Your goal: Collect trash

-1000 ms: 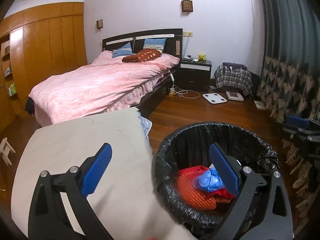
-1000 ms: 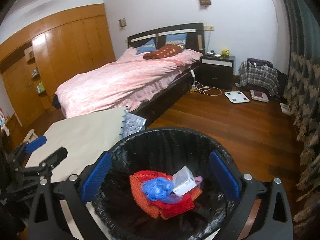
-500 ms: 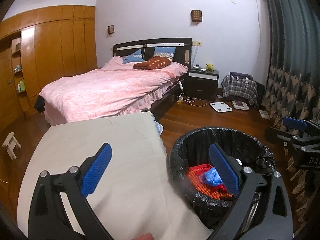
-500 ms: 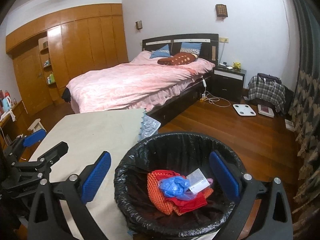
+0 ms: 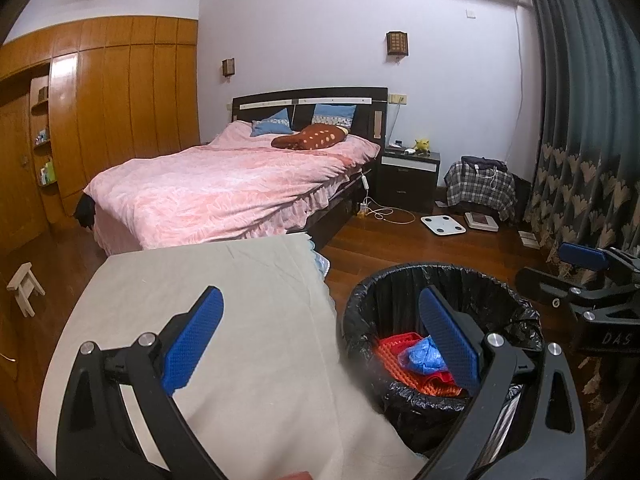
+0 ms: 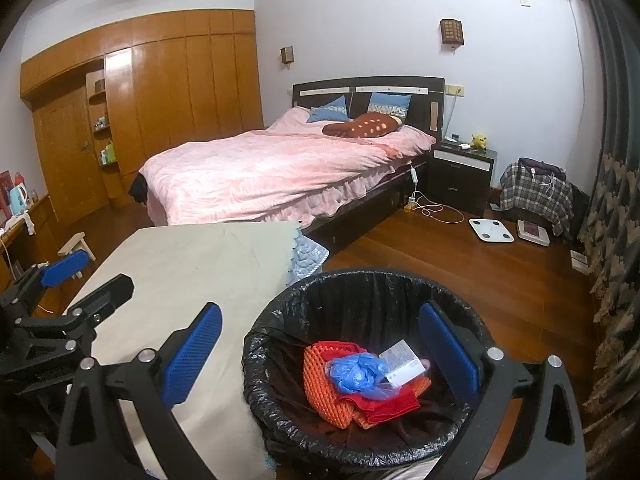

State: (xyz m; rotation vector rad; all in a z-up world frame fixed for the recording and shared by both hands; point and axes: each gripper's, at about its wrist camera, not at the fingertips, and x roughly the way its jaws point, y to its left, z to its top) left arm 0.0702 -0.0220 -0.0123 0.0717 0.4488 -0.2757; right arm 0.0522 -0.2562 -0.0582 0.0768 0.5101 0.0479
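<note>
A wide bed with a rumpled pink quilt (image 6: 280,172) fills the far side of a bedroom with a glossy dark wooden floor (image 6: 480,276). Nearer, a flat table under a smooth beige cloth (image 5: 224,320) sits bare beside a round bin lined with crinkled black plastic (image 6: 276,360). The trash lies inside the bin: a bumpy orange-red mesh mat (image 6: 320,380), a crumpled blue plastic bag (image 6: 356,372) and a small white printed packet (image 6: 402,362). All look light, soft and crushable; the thin liner's rim seems the best place to grip. The left gripper (image 5: 320,344) and right gripper (image 6: 320,352) hover spread wide, holding nothing.
</note>
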